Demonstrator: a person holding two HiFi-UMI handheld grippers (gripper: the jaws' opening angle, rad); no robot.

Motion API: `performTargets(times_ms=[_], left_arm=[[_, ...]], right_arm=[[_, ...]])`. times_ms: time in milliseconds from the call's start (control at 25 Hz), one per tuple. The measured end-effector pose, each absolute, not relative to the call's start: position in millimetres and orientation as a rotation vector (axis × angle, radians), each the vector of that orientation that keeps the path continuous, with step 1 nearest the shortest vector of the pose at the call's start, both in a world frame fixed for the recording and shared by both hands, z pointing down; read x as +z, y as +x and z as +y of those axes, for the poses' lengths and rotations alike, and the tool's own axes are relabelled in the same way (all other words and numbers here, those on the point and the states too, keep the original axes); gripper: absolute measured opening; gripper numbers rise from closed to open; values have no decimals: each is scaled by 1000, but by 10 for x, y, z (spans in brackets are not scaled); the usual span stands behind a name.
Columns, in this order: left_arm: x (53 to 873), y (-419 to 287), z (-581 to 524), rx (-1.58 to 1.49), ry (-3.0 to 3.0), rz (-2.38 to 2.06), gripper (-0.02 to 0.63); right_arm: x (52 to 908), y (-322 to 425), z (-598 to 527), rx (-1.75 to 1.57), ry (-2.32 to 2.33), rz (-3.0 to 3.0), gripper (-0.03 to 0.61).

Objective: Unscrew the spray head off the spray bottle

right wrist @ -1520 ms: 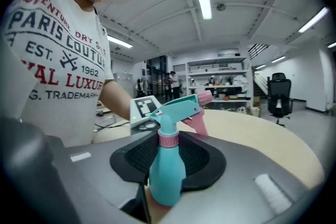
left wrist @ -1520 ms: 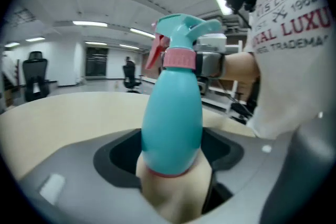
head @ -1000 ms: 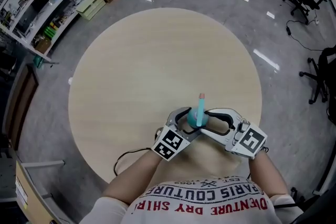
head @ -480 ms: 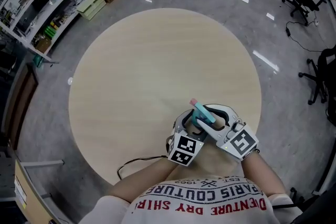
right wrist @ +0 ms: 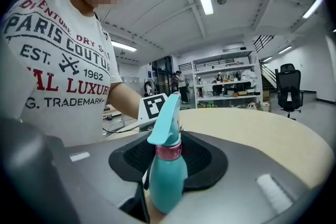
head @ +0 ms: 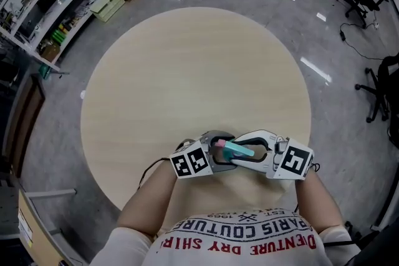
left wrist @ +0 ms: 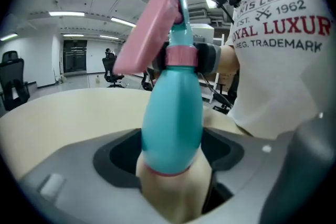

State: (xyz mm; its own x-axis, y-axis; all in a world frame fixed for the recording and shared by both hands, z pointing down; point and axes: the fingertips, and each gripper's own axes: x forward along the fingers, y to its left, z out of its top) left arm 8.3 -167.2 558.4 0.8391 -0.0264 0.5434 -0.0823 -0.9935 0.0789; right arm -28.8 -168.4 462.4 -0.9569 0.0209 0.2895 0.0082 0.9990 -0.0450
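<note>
Status of work: the spray head [left wrist: 152,29] is not yet off. Its pink collar [left wrist: 181,55] sits tight against the teal shoulder of the spray bottle [left wrist: 173,118], with no gap or thread showing. How many turns, if any, have been made cannot be judged. The unscrewing and the lifting clear appear to be left to do.

Location: the spray bottle [head: 240,149] is held off the table [head: 187,71] near its 6 o'clock edge. It lies nearly level, with the head end toward 9 o'clock.

Left tool [head: 219,149]: clenched on the lower body of the bottle, near its base.

Right tool [head: 249,152]: clenched on the bottle at the neck, about collar height.

Differences between views:
- The left gripper view shows the pink trigger side of the head. It also shows a dark grip closed round the collar, judged to be the right tool's jaws.
- The right gripper view shows only the teal side of the head [right wrist: 167,123], and the left tool's marker cube [right wrist: 156,106] behind it.
- Only the head view shows the bottle's place over the table.
</note>
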Motion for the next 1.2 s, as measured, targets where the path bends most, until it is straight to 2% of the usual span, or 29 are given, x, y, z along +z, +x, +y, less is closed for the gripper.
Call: performTargets(times_ms=[280, 360, 400, 480, 600, 760, 800, 840, 1000, 1200], left_arm=[[5585, 151, -1726, 782, 2870, -317, 350], [5591, 163, -1792, 747, 2822, -503, 350], [5588, 166, -1833, 724, 2786, -609, 350], [5569, 174, -1920, 663, 2689, -823, 350], [5563, 172, -1996, 624, 2562, -1074, 350], [5590, 172, -2019, 631, 2486, -1211, 350], [5596, 174, -2017, 631, 2475, -1224, 350], [5600, 173, -2013, 630, 2470, -1226, 350], [5587, 153, -1981, 626, 2533, -1139, 350], [5595, 179, -1874, 637, 2775, -701, 351]], right_arm=[[4611, -214, -1734, -11, 143, -2855, 159], [4571, -181, -1786, -15, 281, -2883, 282], [4559, -152, -1827, -17, 367, -2890, 284], [4568, -73, -1917, -20, 543, -2875, 272], [4587, 31, -1989, 30, 739, -2853, 189], [4617, 24, -1967, 32, 765, -2831, 183], [4623, 25, -1977, 0, 776, -2812, 159], [4626, 23, -1982, -22, 783, -2801, 141], [4598, -8, -1962, 3, 715, -2837, 135], [4604, -19, -1869, 15, 421, -2869, 130]])
